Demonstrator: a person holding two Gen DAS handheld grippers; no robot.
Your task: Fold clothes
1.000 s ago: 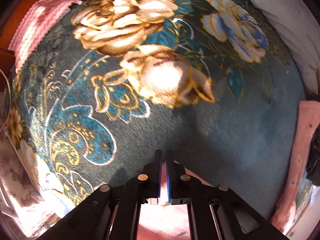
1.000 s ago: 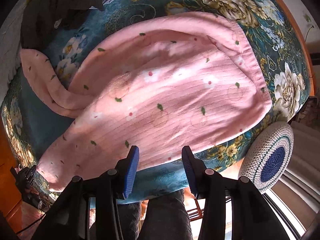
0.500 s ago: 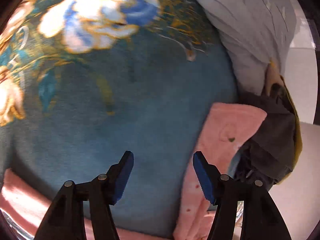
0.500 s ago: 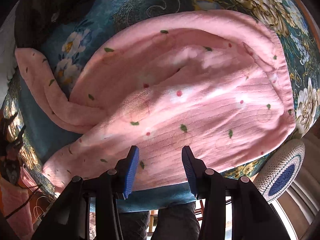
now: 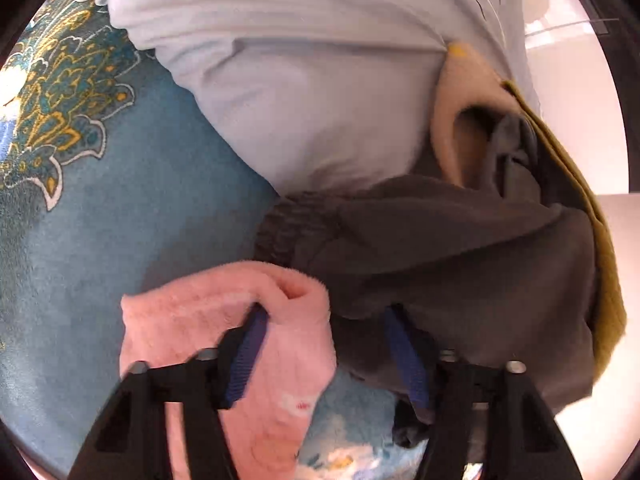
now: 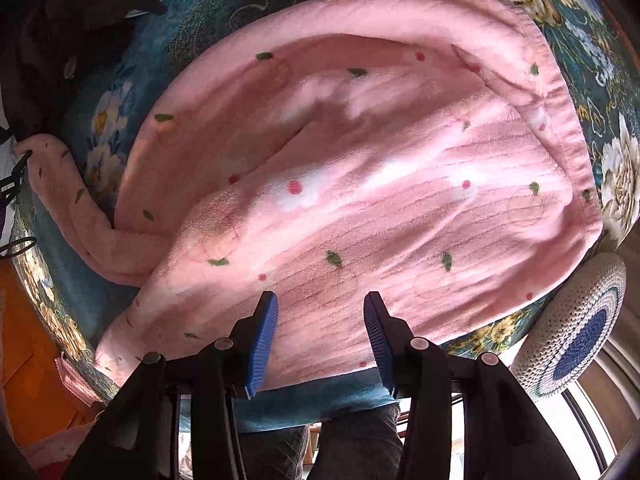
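A pink fleece garment (image 6: 360, 200), dotted with small green leaves and red spots, lies spread on the teal floral blanket (image 6: 592, 52) that covers the bed. In the right wrist view its long axis runs from the lower left corner up toward the upper right, where a hemmed edge curves round. One long sleeve (image 6: 84, 216) trails off the body to the left and bends up toward the far left edge, ending close to a heap of dark clothing (image 6: 72, 20).

The right gripper (image 6: 318, 336) hovers over the garment's near edge with its blue-padded jaws wide apart, holding nothing. A round crocheted cushion (image 6: 568, 332) in white and blue sits off the bed's corner at lower right.

In the left wrist view the sleeve's cuff end (image 5: 240, 320) points away from the camera, toward a dark grey garment (image 5: 460, 260) with a ribbed cuff (the two are touching). The left gripper (image 5: 328, 344) is wide open; its left finger is tucked into a fold of the pink cuff, its right finger lies against the grey cloth, and nothing is pinched between them. Behind lies a pale blue-white pillow (image 5: 300, 80), with a cream and mustard piece of cloth (image 5: 600, 280) bunched around the grey one.
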